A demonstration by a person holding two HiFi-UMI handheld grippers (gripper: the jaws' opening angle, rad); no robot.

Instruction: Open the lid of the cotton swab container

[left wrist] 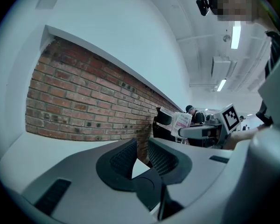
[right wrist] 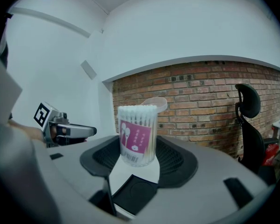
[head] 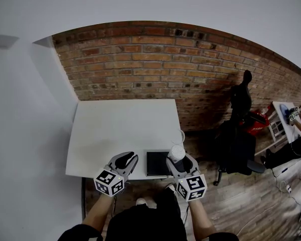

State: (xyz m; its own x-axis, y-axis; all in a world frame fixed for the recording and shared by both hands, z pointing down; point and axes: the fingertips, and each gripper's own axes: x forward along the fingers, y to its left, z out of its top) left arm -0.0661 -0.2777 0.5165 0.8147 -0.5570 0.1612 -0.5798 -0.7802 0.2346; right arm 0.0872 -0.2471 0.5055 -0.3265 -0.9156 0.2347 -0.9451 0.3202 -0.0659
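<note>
1. Nearest me, my left tongs (left wrist: 140, 146) are hovering over the near edge of the white table (head: 115, 129). Their jaws are standing a narrow gap apart with nothing between them, and only a sliver of tabletop is showing through.
2. Just to the right, a flat black square pad (head: 157, 163) is lying on the table at its near edge, between my two tongs.
3. On the other side of the pad, my right tongs (head: 181, 161) are gripping the cotton swab container (right wrist: 136, 135). The ribbed pads (right wrist: 170, 160) are pressing in on both flanks of the clear tub.
4. The container is standing upright in that grip at the table's near right corner. Its pink label is facing me and the white swab tips are showing at the open top. I cannot tell whether its base is touching the tabletop.
5. Its lid (right wrist: 156, 103) is sitting up off the opening, tilting back at the far side of the rim. I cannot tell whether it is hinged there.
6. Beyond the tongs, the table is running back to a red brick wall (head: 155, 59).
7. Off to the right, well apart from the table, a black office chair (right wrist: 247, 118) is standing in front of that wall.
</note>
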